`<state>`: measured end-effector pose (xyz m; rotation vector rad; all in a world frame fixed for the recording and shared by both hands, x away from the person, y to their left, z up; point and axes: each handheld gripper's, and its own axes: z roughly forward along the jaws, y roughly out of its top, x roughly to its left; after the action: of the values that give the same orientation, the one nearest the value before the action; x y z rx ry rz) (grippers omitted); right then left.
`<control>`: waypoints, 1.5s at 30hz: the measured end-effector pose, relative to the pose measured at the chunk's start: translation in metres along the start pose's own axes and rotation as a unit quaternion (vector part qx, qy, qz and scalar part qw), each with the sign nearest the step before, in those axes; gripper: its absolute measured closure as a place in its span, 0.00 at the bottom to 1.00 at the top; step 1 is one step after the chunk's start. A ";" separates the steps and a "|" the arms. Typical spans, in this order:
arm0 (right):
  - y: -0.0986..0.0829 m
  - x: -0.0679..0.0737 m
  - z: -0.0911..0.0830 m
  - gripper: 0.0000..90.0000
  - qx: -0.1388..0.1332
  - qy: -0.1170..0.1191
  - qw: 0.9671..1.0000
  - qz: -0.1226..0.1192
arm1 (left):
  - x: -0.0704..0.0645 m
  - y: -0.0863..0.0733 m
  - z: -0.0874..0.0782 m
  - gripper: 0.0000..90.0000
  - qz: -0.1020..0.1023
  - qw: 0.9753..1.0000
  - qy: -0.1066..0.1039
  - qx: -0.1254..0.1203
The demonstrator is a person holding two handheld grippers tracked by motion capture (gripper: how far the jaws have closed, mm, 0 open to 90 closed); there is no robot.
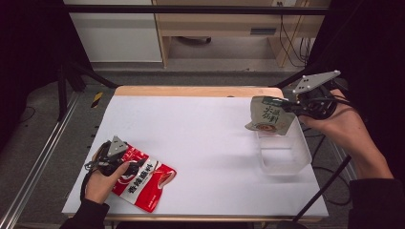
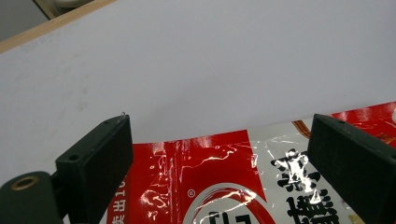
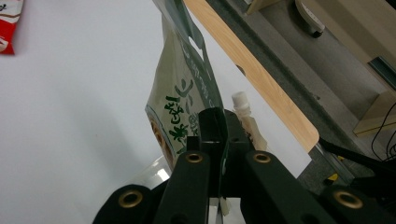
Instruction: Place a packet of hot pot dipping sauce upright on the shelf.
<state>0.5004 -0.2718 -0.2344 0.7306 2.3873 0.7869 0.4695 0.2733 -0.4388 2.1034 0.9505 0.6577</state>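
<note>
**Two pouches, one tub: packing under way at the white table**

Two soft foil pouches share the table (image 1: pixel 205 138) from above. The right gripper (image 1: pixel 288 106) holds a green-and-cream spouted pouch (image 1: pixel 268 116) in the air, hanging just over the far end of a single clear plastic tub (image 1: pixel 282 155). At the near left corner the left gripper (image 1: pixel 128 161) rests over a red pouch (image 1: pixel 145 183) lying flat, apart from the tub.

Along the left gripper's own view, its jaws stand wide apart, straddling the glossy red pouch (image 2: pixel 224 182) without pinching it. That crinkled film looks slick and floppy; an edge seam seems the surest place to bite.

From the right gripper's view, the jaws are pressed together on the green pouch (image 3: pixel 180 100) near its white spout (image 3: pixel 240 101). Light and limp, it will likely swing and fold as it is lowered, so a grip by the stiffer spout end makes sense.
</note>
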 end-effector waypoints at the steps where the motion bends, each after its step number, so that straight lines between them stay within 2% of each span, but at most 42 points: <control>1: -0.001 -0.001 0.000 1.00 -0.001 0.002 1.000 0.000 | 0.000 0.000 0.000 0.08 0.000 1.000 0.000 0.000; 15: -0.012 -0.011 0.006 1.00 0.006 -0.008 1.000 0.004 | 0.001 -0.001 -0.001 0.08 -0.001 1.000 0.002 0.001; 25: -0.029 -0.026 0.022 1.00 0.019 -0.007 1.000 0.016 | 0.001 -0.002 0.000 0.08 -0.001 1.000 0.002 0.005; 38: -0.038 -0.046 0.048 1.00 0.037 0.014 0.999 0.007 | 0.001 -0.004 0.002 0.08 0.001 1.000 0.003 0.010; 45: -0.039 -0.048 0.054 1.00 0.040 0.018 0.999 0.005 | -0.001 -0.004 0.005 0.08 0.005 1.000 0.002 0.016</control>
<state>0.5552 -0.3087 -0.2833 0.7661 2.4611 0.7189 0.4705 0.2722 -0.4454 2.1369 0.9587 0.6558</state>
